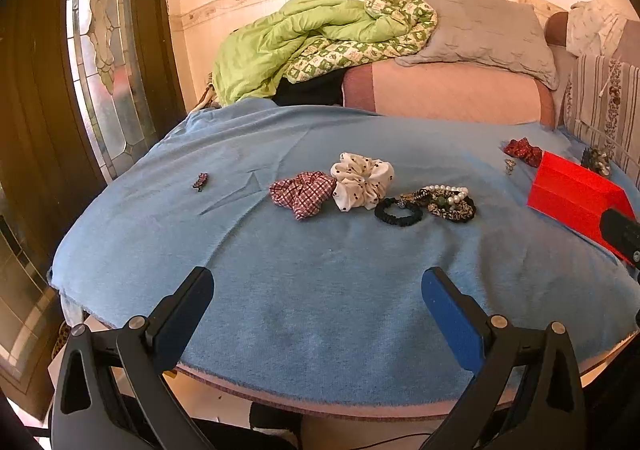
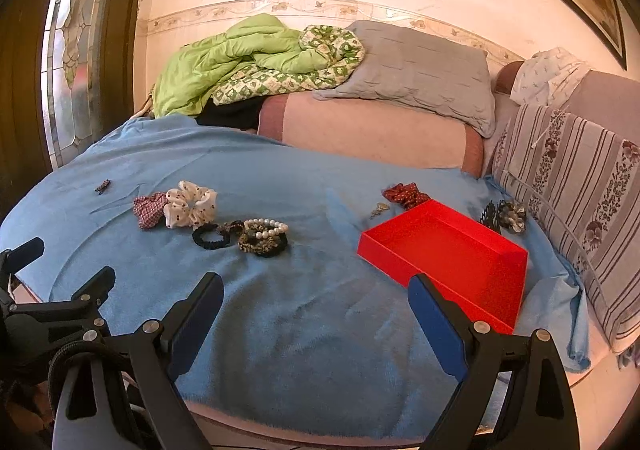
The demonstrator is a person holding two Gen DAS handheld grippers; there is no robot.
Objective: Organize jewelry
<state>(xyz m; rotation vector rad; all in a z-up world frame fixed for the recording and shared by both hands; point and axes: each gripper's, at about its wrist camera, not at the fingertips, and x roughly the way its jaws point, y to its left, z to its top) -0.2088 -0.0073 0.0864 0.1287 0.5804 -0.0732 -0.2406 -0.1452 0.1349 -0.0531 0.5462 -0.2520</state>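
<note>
On the blue cloth (image 1: pixel 304 314) lie a red checked scrunchie (image 1: pixel 302 192), a white dotted scrunchie (image 1: pixel 362 180), a black hair tie (image 1: pixel 398 212) and a pile of pearl and leopard bracelets (image 1: pixel 450 202). A small dark clip (image 1: pixel 200 182) lies apart at the left. The empty red tray (image 2: pixel 452 262) stands at the right, with a dark red scrunchie (image 2: pixel 404 195), a small metal charm (image 2: pixel 379 209) and a dark hair claw (image 2: pixel 504 216) behind it. My left gripper (image 1: pixel 318 286) and right gripper (image 2: pixel 316 290) hover open near the front edge, holding nothing.
A pink sofa back (image 2: pixel 372 130) carries a green quilt (image 2: pixel 240 58) and a grey pillow (image 2: pixel 416 66). A striped floral cushion (image 2: pixel 580 178) lines the right side. A stained-glass door (image 1: pixel 104 62) stands at the left. The left gripper's body (image 2: pixel 40 314) shows at lower left.
</note>
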